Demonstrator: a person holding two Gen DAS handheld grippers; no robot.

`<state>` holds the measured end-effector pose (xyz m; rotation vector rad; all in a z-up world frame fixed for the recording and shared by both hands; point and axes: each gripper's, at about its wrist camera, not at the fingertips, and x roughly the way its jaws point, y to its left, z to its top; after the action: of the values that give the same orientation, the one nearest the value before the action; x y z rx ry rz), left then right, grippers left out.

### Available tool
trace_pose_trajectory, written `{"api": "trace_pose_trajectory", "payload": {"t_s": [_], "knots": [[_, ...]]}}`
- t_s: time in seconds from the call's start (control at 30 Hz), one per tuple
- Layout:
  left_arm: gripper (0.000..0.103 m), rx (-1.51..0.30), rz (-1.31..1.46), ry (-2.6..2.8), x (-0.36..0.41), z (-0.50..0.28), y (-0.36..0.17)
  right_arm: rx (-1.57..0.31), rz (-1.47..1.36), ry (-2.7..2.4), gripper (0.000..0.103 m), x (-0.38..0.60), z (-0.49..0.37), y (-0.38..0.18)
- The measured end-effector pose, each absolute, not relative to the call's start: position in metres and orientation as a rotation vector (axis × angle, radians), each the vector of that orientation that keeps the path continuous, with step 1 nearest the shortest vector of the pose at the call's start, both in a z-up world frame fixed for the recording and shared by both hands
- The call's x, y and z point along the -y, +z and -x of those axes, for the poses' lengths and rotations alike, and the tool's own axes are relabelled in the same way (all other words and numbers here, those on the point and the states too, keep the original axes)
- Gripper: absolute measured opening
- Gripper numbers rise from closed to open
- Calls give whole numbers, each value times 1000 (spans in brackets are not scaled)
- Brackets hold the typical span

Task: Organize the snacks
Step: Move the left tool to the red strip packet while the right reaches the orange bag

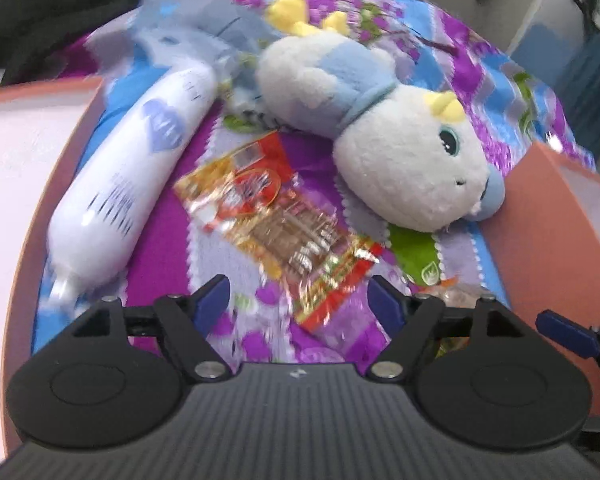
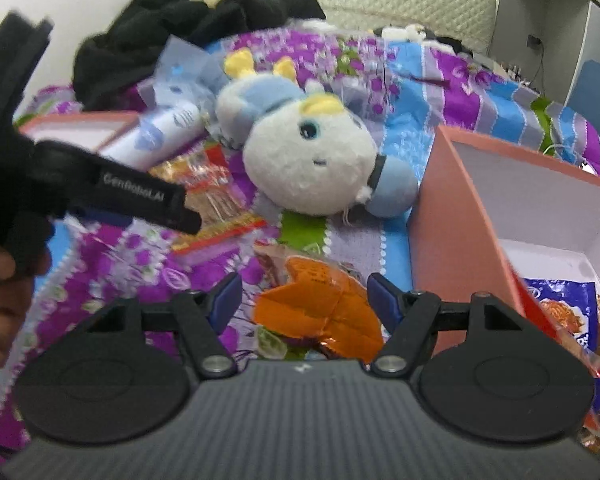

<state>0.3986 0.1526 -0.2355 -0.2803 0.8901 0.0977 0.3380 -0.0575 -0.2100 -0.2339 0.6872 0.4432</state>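
1. Right tool (image 2: 304, 300) nearest the lens – fingers spread apart, straddling an orange snack packet (image 2: 320, 312) on the bedspread (image 2: 440, 76), nothing clamped.
2. Left tool (image 1: 300, 306) also spread, empty, hovering just short of a red-gold snack packet (image 1: 276, 220) that runs from 11 toward 5 o'clock in the left wrist view.
3. Pink box (image 2: 452, 200) sits at 3 o'clock of the orange packet, open, with a blue packet (image 2: 560, 304) already inside – probably the target bin.
4. Second pink box (image 1: 52, 128) at 9 o'clock in the left wrist view; a white tube (image 1: 132, 176) lies beside its wall.
5. Plush toy (image 1: 380, 132) at 1 o'clock of the red-gold packet, near it; contact unclear.
6. Judged step: grab the orange packet. Lower so both pads pass its crinkled edges, pinch across the middle, not a corner – foil is slippery.
7. Lift well above the box wall before swinging toward 3 o'clock.
8. Frames blurred, so the label text is unreadable.
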Motion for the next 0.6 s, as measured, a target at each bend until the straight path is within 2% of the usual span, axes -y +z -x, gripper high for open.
{"api": "trace_pose_trajectory", "payload": {"t_s": [0.27, 0.47, 0.53, 0.6], "knots": [[81, -920, 8, 11, -139, -447, -249, -722, 277, 426, 71, 49, -356, -232], [82, -966, -12, -23, -146, -472, -264, -752, 288, 437, 73, 47, -362, -245], [81, -978, -7, -30, -148, -476, -267, -751, 297, 442, 73, 47, -362, -247], [71, -977, -7, -33, -148, -477, -267, -750, 303, 439, 68, 47, -362, -247]]}}
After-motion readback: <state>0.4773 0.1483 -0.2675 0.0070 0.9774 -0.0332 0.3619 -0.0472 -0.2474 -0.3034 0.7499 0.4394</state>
